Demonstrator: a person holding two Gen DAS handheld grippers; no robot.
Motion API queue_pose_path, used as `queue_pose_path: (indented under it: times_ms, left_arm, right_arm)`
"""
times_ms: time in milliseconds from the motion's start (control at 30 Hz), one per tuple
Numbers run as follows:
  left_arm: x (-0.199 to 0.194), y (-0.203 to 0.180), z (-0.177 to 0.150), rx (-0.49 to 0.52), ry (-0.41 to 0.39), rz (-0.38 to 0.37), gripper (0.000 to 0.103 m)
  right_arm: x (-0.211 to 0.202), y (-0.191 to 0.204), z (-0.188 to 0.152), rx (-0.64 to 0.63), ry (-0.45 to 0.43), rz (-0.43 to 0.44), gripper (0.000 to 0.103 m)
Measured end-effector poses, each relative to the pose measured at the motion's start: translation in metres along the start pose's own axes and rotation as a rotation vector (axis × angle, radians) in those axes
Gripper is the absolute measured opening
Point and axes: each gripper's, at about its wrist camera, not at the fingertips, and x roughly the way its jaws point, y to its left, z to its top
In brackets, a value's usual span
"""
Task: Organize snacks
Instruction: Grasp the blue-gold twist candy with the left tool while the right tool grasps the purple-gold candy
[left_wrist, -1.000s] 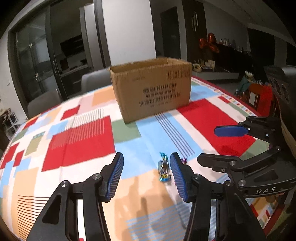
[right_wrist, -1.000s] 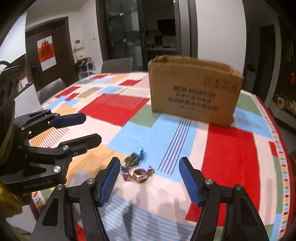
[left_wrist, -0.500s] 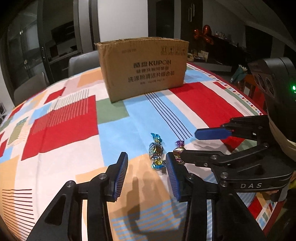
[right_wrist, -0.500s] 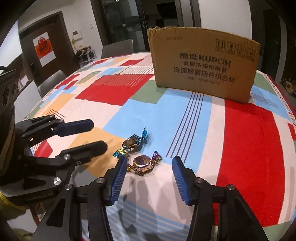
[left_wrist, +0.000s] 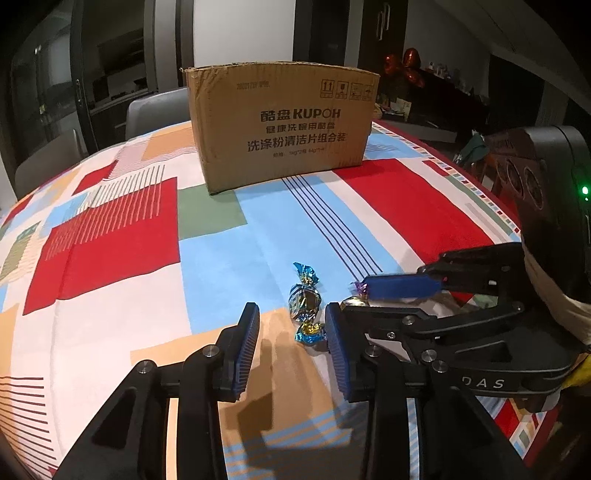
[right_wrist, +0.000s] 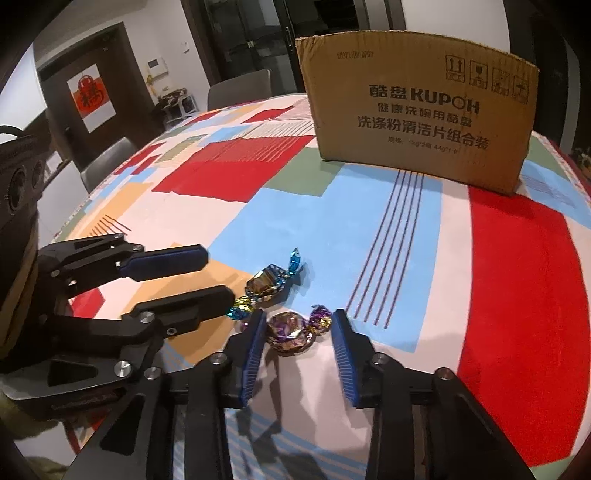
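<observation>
A: We log the scene. Round table w/ patchwork cloth (left_wrist: 110, 258), red/blue/white/tan blocks. Cardboard box (left_wrist: 284, 125) stands upright at the far side, printed face toward us; top edge visible, can't tell what's inside.

B: Snacks? We count two wrapped candies, both on the cloth well short of the box.

A: Agreed. Blue-wrapped candy (left_wrist: 304, 302) lies on the blue/tan border of the cloth, twisted ends fore and aft in the left wrist view. Purple-wrapped candy (right_wrist: 291, 328) sits just beside it, nearly touching at the wrapper ends.

B: Left gripper (left_wrist: 290, 347) state?

A: Jaws have just been closing, now a narrow gap. Blue candy's near twist end lies betw. the fingertips; the right-side pad looks at or very near the wrapper, the other pad is apart from it. No grip that we can see; candy rests on the cloth.

B: Right gripper (right_wrist: 297, 350)?

A: Same story. Jaws just been closing, gap small. Purple candy sits betw. the blue pads (right_wrist: 253, 354), a sliver of cloth visible on each side, so pads not pressing. Not lifted.

B: The two tools rel. to each other?

A: Side by side, close. In the right wrist view the left gripper's fingers reach in from the left edge, lower fingertip at the blue candy's near twist. Both point down toward the cloth.

B: Surroundings: chairs (right_wrist: 240, 86) behind the table, dark glass doors, red paper on a door at left.
</observation>
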Motion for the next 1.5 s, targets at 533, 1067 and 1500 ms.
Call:
queue_pose_path:
  times_ms: [533,1067,1500]
  left_arm:
    - [0.018,-0.009,0.006,0.001,0.025,-0.022,0.035]
    - [0.023,-0.002,0.005,-0.057,0.028,0.021,0.02]
    - [0.005,0.017,-0.013,-0.193,0.02,0.023,0.02]
  right_arm:
    - [-0.012,-0.013,-0.002,0.053,-0.021,-0.027,0.011]
    - [-0.005,-0.015,-0.004,0.119,0.004,0.034,0.034]
    - [0.011,0.01,0.0,-0.004,-0.017,-0.027,0.036]
